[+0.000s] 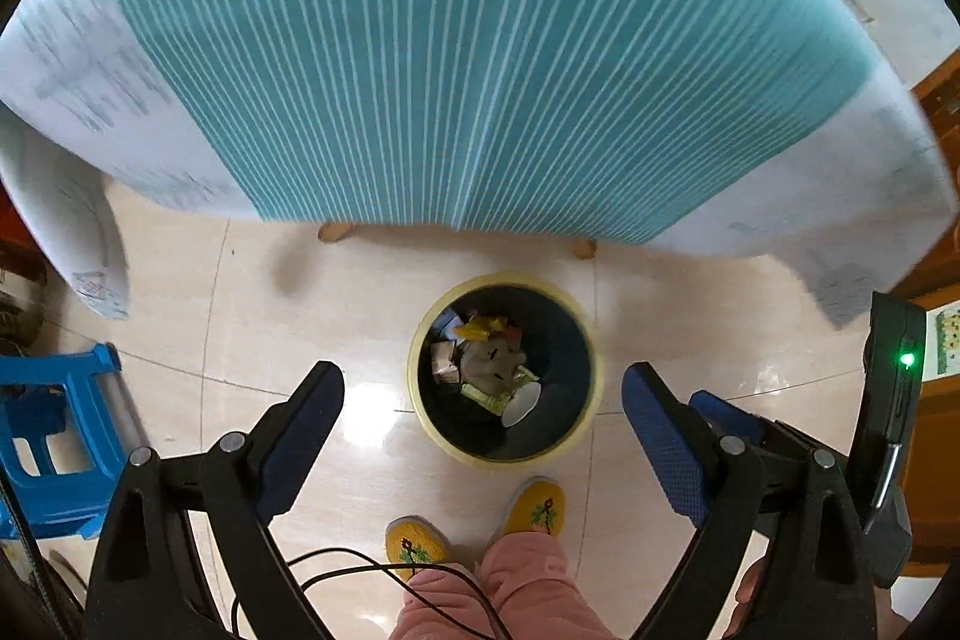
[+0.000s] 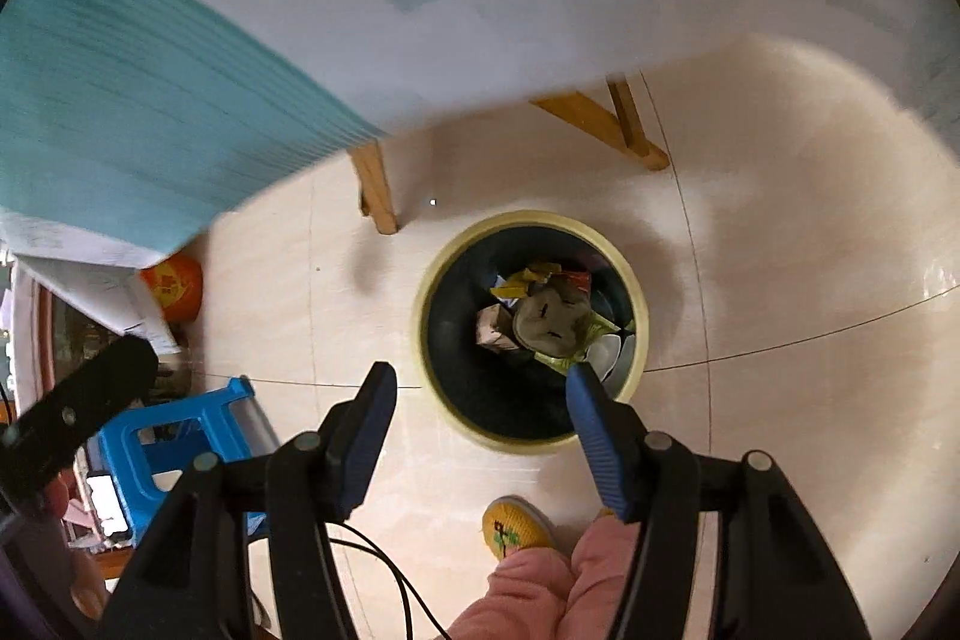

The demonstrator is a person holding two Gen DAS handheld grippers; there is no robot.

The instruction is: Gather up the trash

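A round bin with a pale yellow rim stands on the tiled floor below both grippers. Inside it lies trash: a crumpled grey-brown wad, yellow and green wrappers, a small carton and a white cup. My left gripper hangs above the bin, pointing steeply down, jaws wide apart and empty. My right gripper is also above the bin's near edge, open, with nothing between its blue pads. Part of the left gripper's black body shows at the left of the right wrist view.
A table under a teal striped cloth with white paper over its edges stands behind the bin on wooden legs. A blue plastic stool is at the left, an orange container beyond it. The person's yellow slippers stand just before the bin.
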